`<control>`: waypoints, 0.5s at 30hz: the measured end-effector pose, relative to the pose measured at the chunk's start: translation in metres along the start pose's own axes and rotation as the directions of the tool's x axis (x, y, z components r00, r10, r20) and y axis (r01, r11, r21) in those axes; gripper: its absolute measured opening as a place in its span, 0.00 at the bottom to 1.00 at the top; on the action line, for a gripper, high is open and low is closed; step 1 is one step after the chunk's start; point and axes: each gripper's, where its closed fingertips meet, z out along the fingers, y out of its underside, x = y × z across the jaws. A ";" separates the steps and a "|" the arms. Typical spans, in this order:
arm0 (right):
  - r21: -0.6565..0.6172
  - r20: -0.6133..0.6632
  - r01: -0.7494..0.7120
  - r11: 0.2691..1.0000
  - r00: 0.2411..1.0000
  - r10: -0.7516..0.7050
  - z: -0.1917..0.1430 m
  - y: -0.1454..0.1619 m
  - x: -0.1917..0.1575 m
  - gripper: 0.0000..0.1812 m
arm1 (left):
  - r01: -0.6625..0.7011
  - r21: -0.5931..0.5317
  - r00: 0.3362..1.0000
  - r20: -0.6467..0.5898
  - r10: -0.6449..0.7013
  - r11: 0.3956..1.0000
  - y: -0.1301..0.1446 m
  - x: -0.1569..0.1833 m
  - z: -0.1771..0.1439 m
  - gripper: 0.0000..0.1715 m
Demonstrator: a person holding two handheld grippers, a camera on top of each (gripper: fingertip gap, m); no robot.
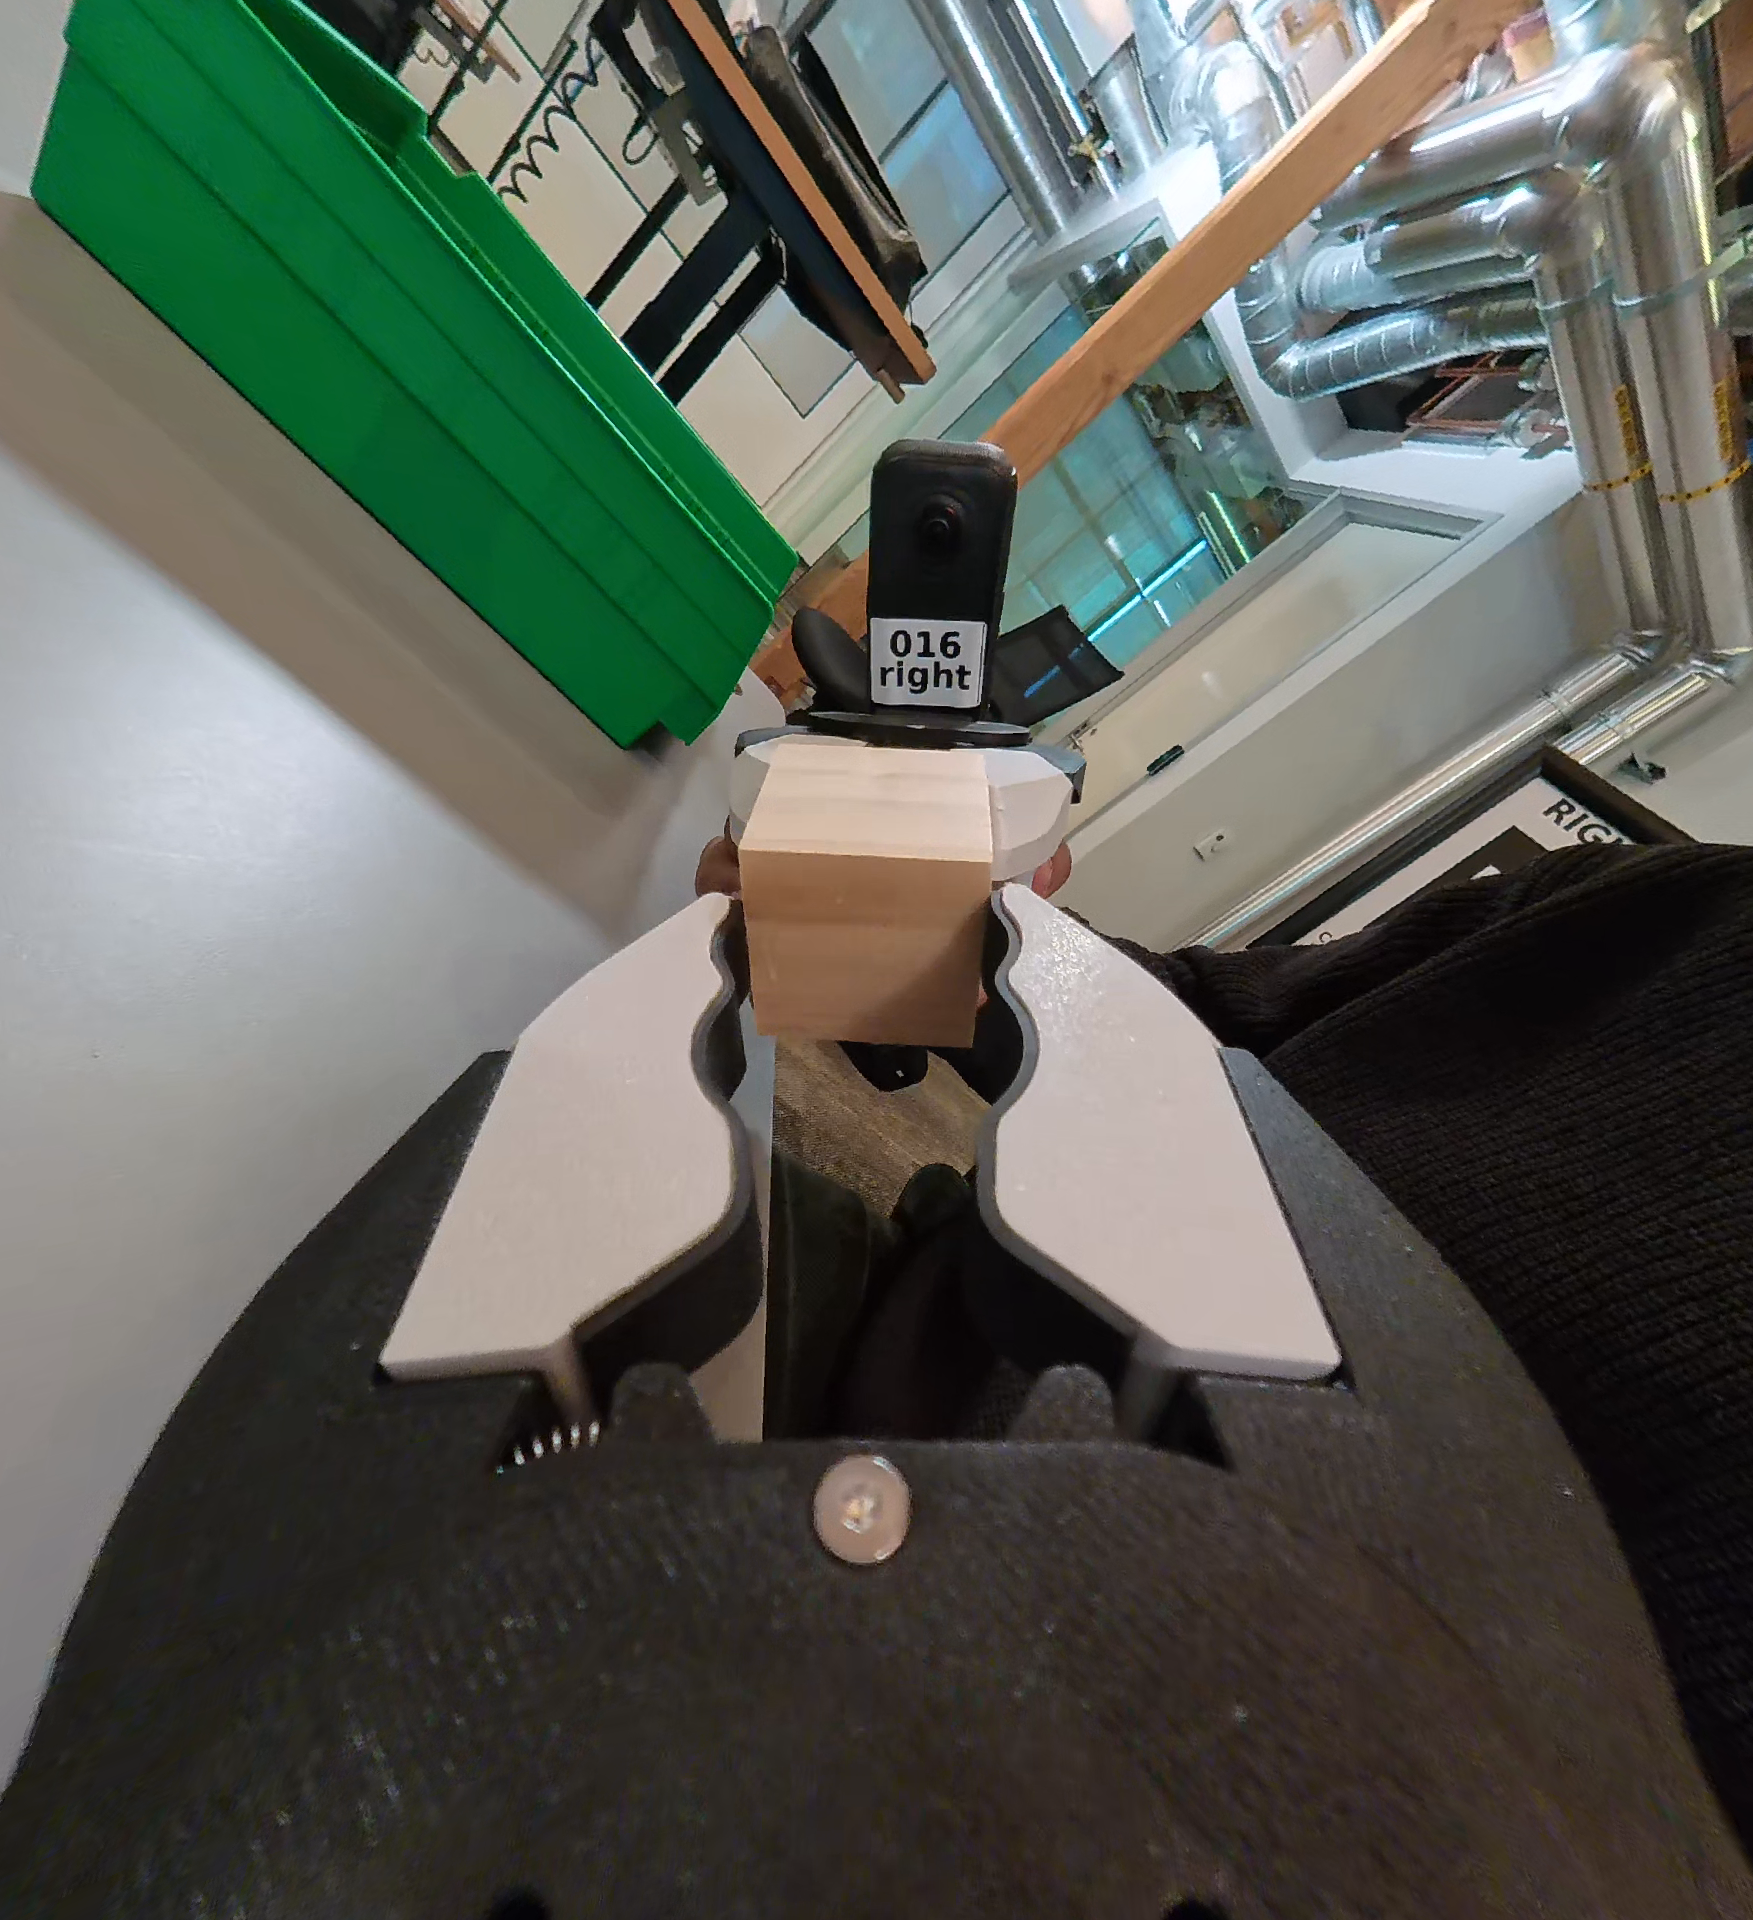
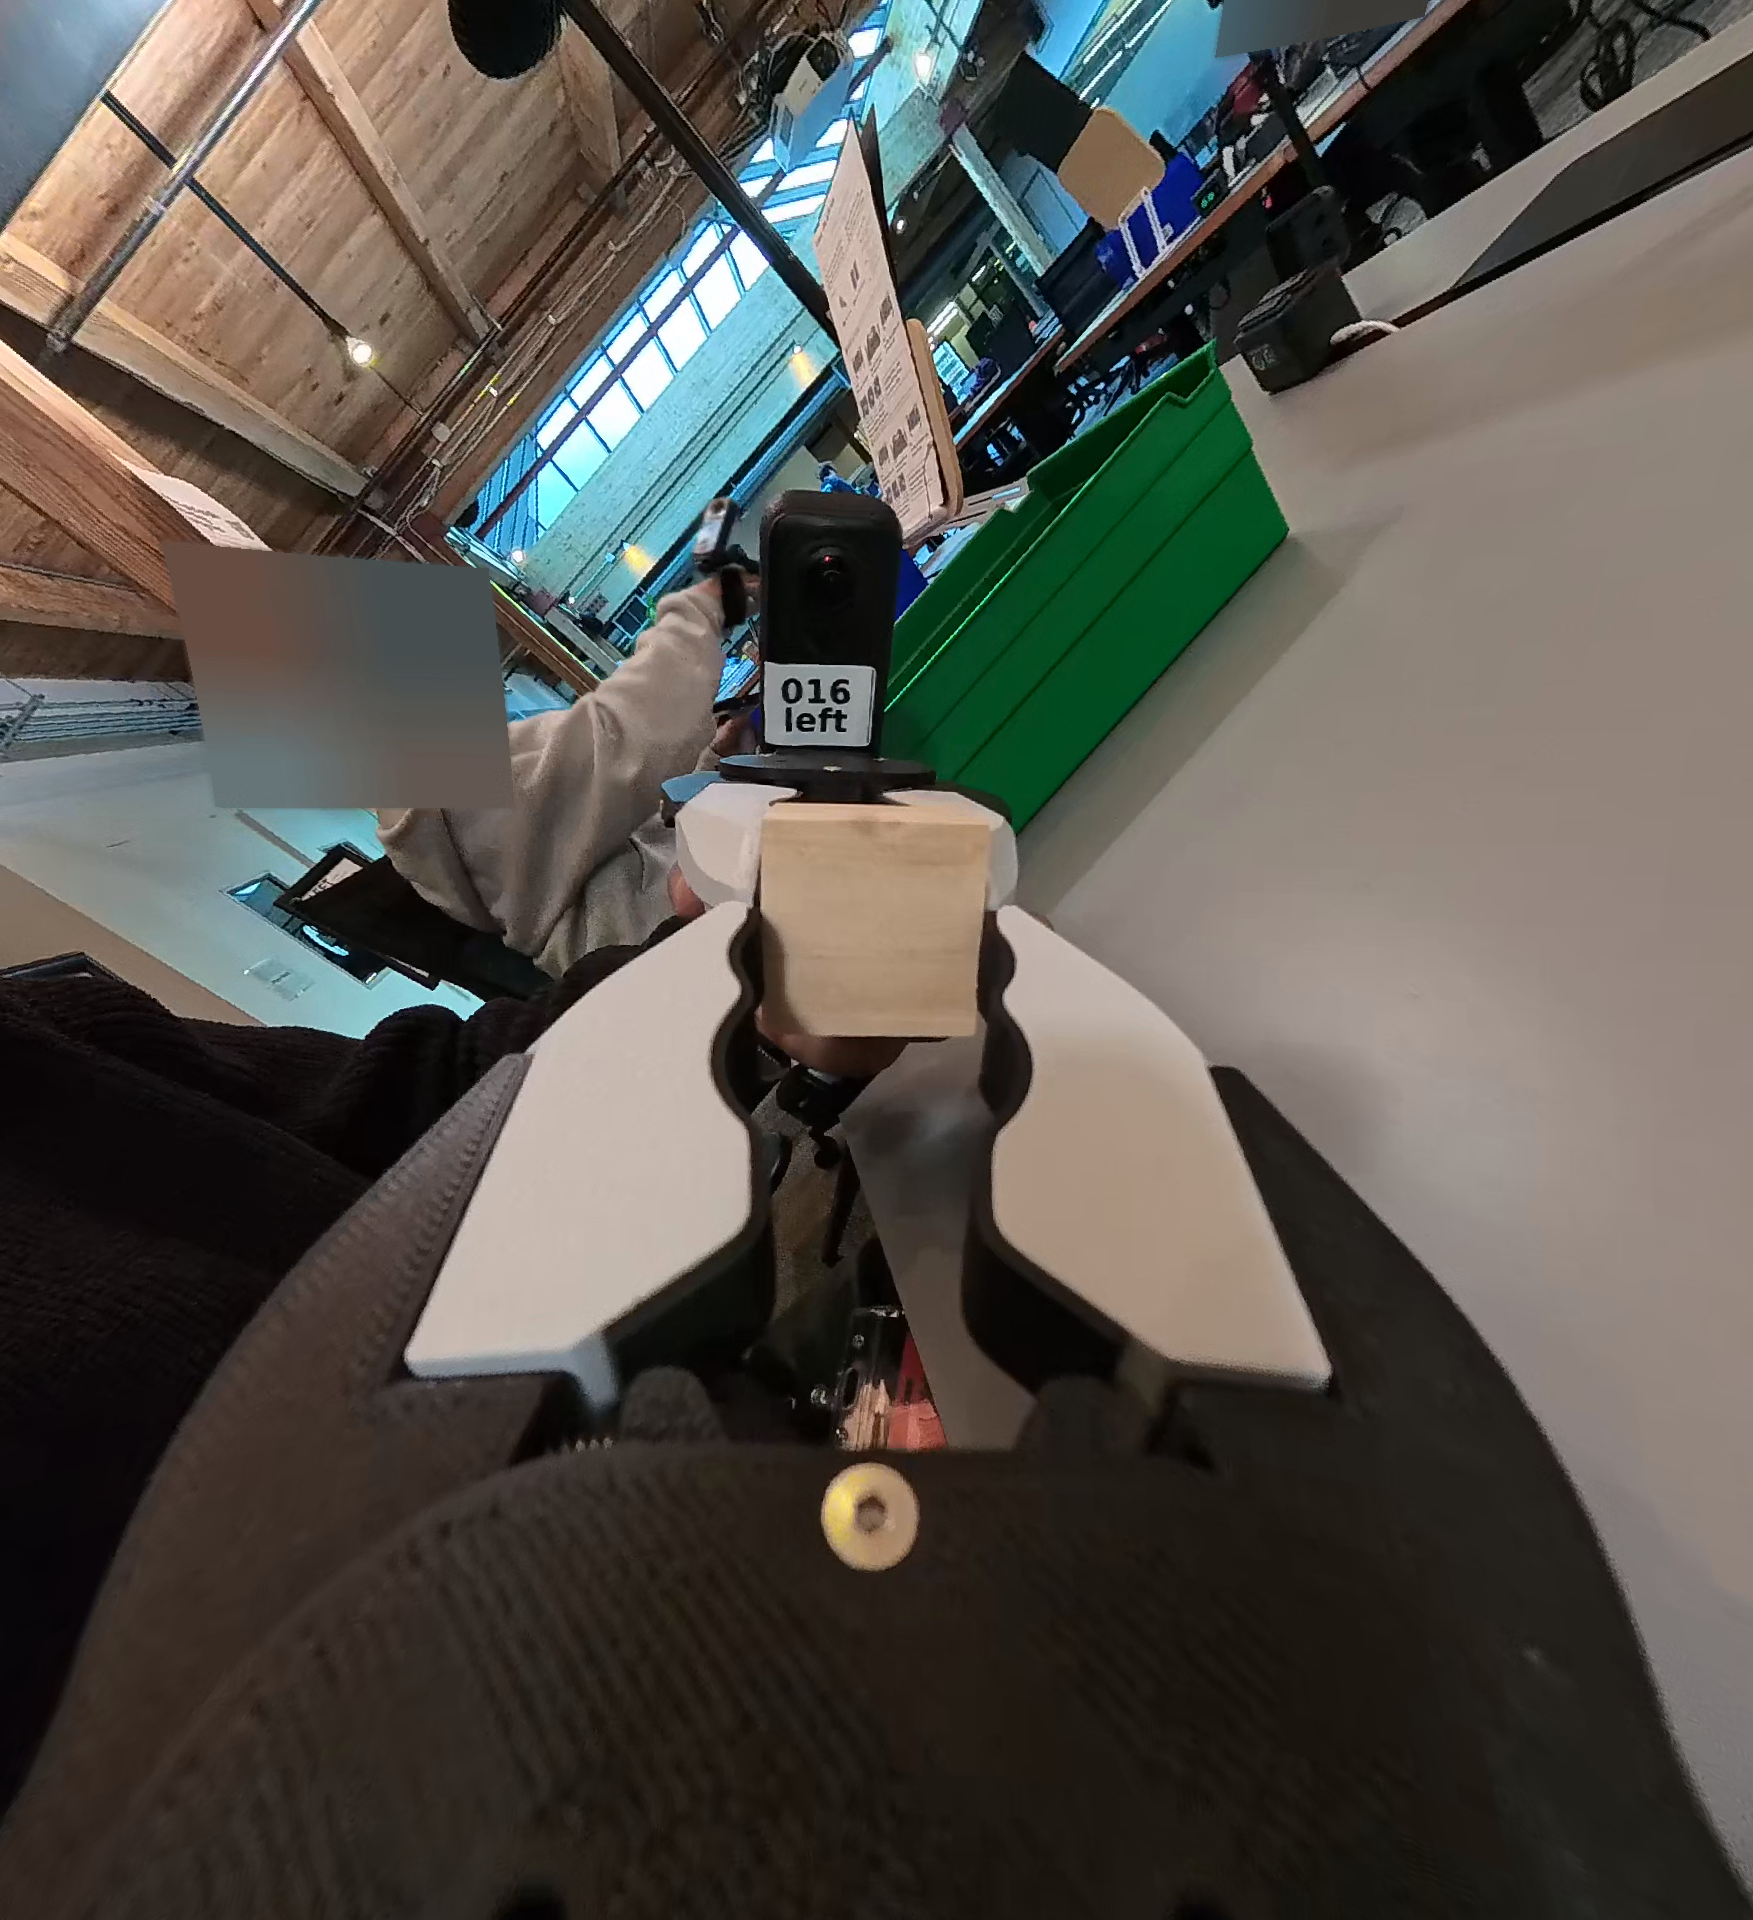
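Ahead of left claw (image 1: 867, 909), above the pale wooden block (image 1: 867, 966) both claws pinch: white printed sticker (image 1: 926, 662) with black characters, on black upright camera (image 1: 939, 540) | far right of it: black-framed white sign (image 1: 1578, 821), lettering cut off | ahead of right claw (image 2: 872, 925): like sticker (image 2: 816, 704) on second black camera (image 2: 825, 582) | up ahead: hanging printed poster board (image 2: 877, 343), unreadable

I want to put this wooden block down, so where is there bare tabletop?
Bare white tabletop lies beside the green bin, toward the near edge. It is crowded at the wooden block, where the left gripper and right gripper meet.
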 end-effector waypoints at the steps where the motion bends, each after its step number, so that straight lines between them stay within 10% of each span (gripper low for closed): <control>1: 0.000 0.000 -0.001 1.000 1.000 0.001 0.000 0.000 0.000 0.22 | 0.000 0.000 1.000 -0.001 0.000 1.000 0.000 0.000 0.000 0.26; 15: 0.012 0.011 -0.028 1.000 1.000 0.028 -0.001 -0.001 0.001 0.22 | -0.020 -0.012 1.000 0.010 0.020 1.000 0.000 0.000 -0.002 0.25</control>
